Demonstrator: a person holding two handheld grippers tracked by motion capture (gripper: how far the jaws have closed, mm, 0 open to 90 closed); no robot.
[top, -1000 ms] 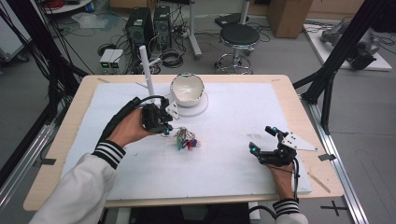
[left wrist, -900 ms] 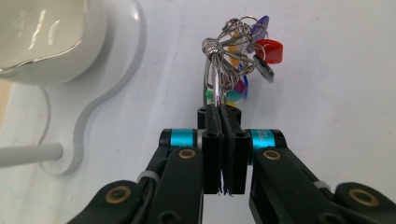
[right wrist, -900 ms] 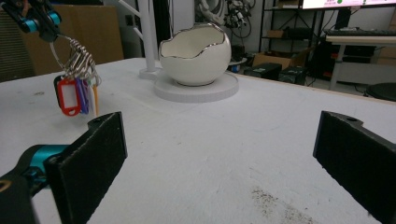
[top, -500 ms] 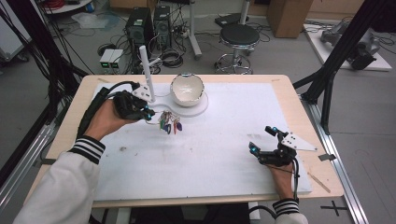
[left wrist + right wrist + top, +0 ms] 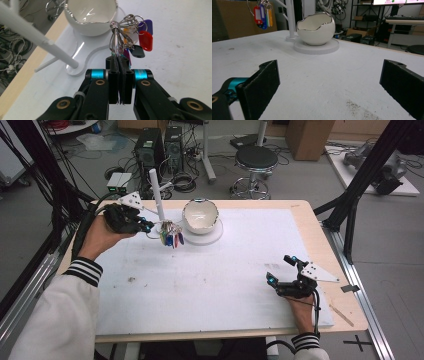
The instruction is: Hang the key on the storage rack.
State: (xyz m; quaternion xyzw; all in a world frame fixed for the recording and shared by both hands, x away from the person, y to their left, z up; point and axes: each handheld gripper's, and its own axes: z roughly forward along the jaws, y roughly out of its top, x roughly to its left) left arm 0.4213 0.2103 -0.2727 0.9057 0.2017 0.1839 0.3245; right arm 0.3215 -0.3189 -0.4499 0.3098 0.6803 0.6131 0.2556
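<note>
- Holding a bunch of keys (image 5: 169, 235) by its big ring, the left gripper (image 5: 146, 225) has its jaws pinched flat on the wire, so the coloured tags dangle free beneath instead of dragging on the mat (image 5: 210, 285).
- The keys hang at the far left of the table, between the white stand (image 5: 156, 195) and the bowl (image 5: 200, 216), just beside both. My guess is they are meant for a peg on that stand, which would explain the grip on the ring rather than on a tag.
- The right gripper (image 5: 281, 271) rests near the right edge, well apart from the work, jaws spread wide and holding nothing; it looks parked out of the way.
- The left gripper view gives what the high view cannot: the ring (image 5: 115, 37) squeezed between the two pads, the smaller rings threaded on it, and red (image 5: 145, 40), blue and black tags one by one. It also shows the foot of the stand (image 5: 72, 66) close at the left.
- The right gripper view looks low across the mat and shows the bowl's (image 5: 316, 29) jagged silver rim side-on, sitting on a round base, with the keys (image 5: 262, 13) lifted clear of the surface. From above, that height is hard to judge.
</note>
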